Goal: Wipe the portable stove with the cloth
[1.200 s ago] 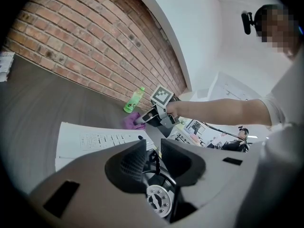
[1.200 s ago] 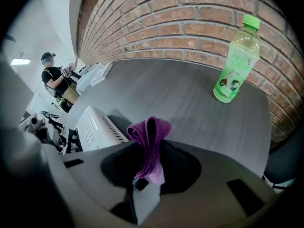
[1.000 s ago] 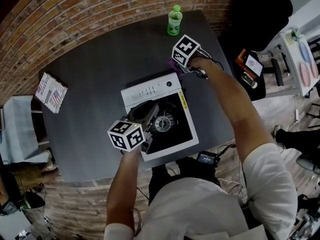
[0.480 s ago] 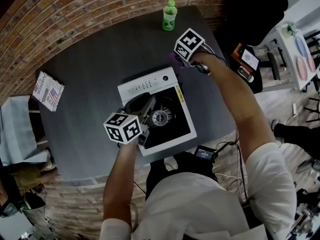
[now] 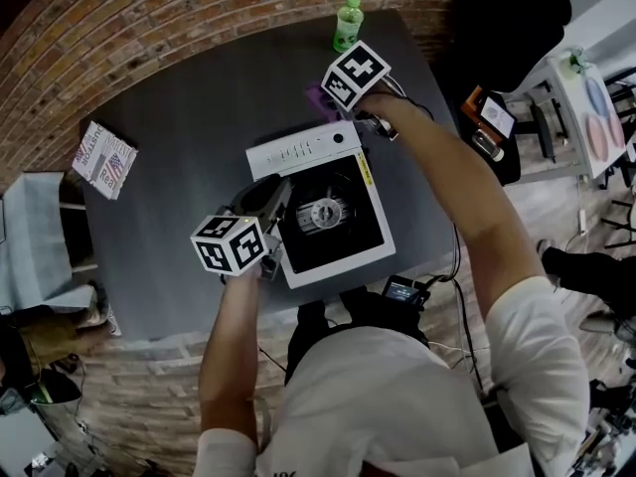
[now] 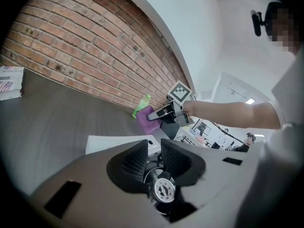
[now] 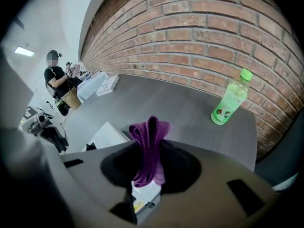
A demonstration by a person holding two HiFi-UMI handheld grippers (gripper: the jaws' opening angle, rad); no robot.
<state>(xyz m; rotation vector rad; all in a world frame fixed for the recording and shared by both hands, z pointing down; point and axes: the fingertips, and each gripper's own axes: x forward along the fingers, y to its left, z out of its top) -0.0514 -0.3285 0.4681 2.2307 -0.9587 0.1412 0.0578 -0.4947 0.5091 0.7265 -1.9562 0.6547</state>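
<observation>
The portable stove [image 5: 370,251] is white with a black top and a round burner [image 5: 323,214]; it sits mid-table. My right gripper [image 5: 335,102] hovers just past the stove's back control panel, shut on a folded purple cloth [image 5: 320,98] that sticks up between the jaws [image 7: 151,144]. My left gripper [image 5: 270,203] hangs over the stove's left edge. Its jaws stand a narrow gap apart with nothing between them [image 6: 154,144], and the burner [image 6: 164,189] shows through. From the left gripper view the right gripper [image 6: 159,115] and cloth [image 6: 144,120] are beyond the stove [image 6: 118,141].
A green bottle [image 5: 347,24] stands at the table's far edge by the brick wall, right of the cloth [image 7: 230,101]. A magazine [image 5: 104,159] lies at the table's left. A black bag [image 5: 512,18] and cluttered stands are off the right side. People stand in the background [image 7: 57,80].
The right gripper with the cloth has moved left, toward the stove's back panel. The left gripper has drifted left, off the burner toward the stove's left edge.
</observation>
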